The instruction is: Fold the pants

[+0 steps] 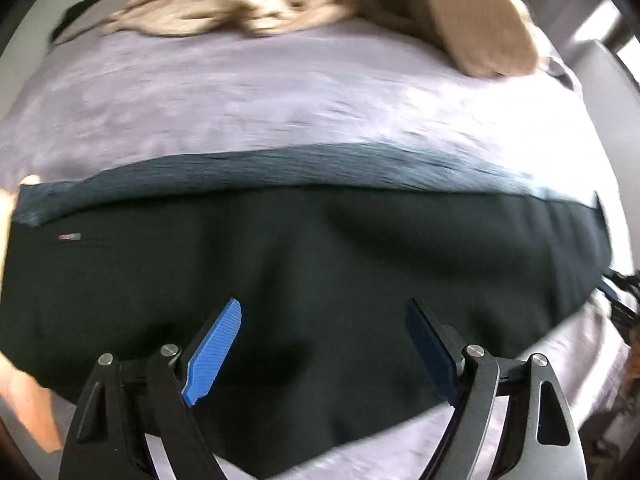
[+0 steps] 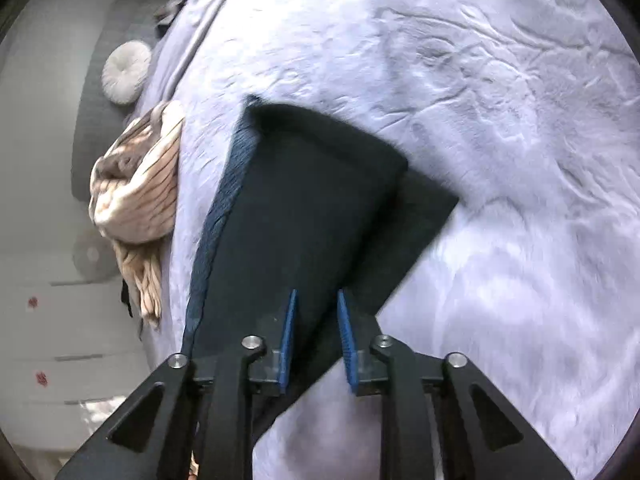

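Observation:
Dark pants (image 1: 320, 248) lie folded flat on a lilac bedspread (image 1: 240, 96), waistband (image 1: 280, 172) along the far edge. My left gripper (image 1: 324, 312) is wide open above the pants, holding nothing. In the right wrist view the same pants (image 2: 304, 200) lie as a folded stack, ribbed waistband (image 2: 224, 216) at the left. My right gripper (image 2: 316, 300) hovers over the near edge of the pants, its blue pads (image 2: 289, 336) a narrow gap apart, with dark fabric showing between them; I cannot tell whether they grip it.
A crumpled beige striped garment (image 1: 240, 4) and a tan pillow (image 1: 484, 28) lie at the far side of the bed. The beige garment (image 2: 136, 200) sits near the bed's left edge, with a round white cushion (image 2: 126, 72) beyond. A bare arm (image 1: 24, 400) shows at left.

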